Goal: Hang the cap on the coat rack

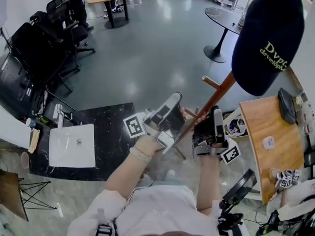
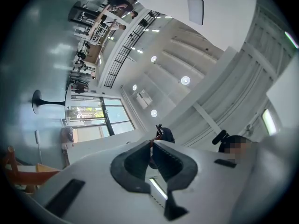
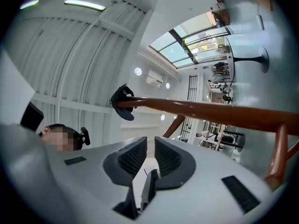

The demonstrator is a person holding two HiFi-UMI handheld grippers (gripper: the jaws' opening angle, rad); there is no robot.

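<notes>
- Cap [image 1: 268,38]: navy, w/ yellow-green lettering; sits over the top end of the coat rack [image 1: 212,101], clear of both grippers. Judged hung, i.e. task looks done or nearly so.
- Left gripper [image 2: 152,145]: jaws drawn together, tips about meeting, nothing betw. them. In head view it is low down, just left of the rack's pole.
- Right gripper [image 3: 148,146]: jaws a narrow slit apart, nothing held. The pole crosses its view above the jaws, w/ the cap at the far end.
- Risk 1: both grippers lie close to the lower pole, so a bump while pulling away could rock the rack and shake the cap off. How firmly the cap is seated can't be told, since only its outside shows.
- Risk 2: side peg [image 1: 210,82] and the lower pegs stick out near the grippers, and a jaw or marker cube could snag on one.
- Risk 3: a hard knock might tip the whole rack. Its base is hidden behind the grippers, so footing is unknown.
- Surroundings: wooden table [image 1: 266,132] w/ small items just right of the rack; white basin [image 1: 71,146] set in a black counter at left; office chairs [image 1: 47,45] and a round table [image 1: 224,16] well apart across the floor.
- In the way: only the rack's own pegs. Approx. free space lies behind, toward the person.
</notes>
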